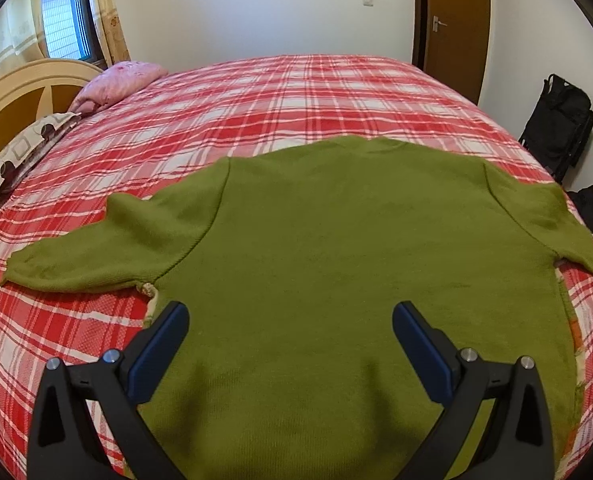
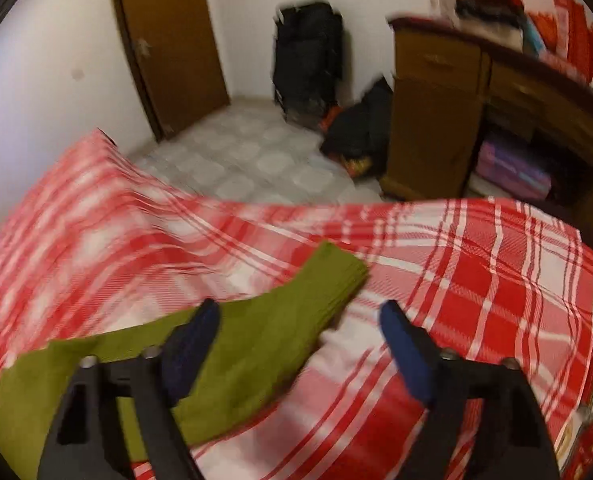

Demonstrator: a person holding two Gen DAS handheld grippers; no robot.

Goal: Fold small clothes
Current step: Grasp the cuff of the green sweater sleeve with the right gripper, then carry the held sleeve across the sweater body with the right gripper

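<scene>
The left gripper is a matte black plastic frame with triangular cut-outs, round silver screw heads at its pivots, and two flat fingers faced with dark blue pads. The right gripper has the same black frame, silver screws and blue-padded fingers.

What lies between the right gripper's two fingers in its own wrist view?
Only the green sleeve and bare plaid bedspread, beneath the right gripper.

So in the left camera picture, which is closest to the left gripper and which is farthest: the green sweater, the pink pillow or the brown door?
From the left gripper:
1. Green sweater, spread on the bed right beneath it.
2. Pink pillow, far left at the headboard.
3. Brown door, in the back wall beyond the bed, right.
</scene>
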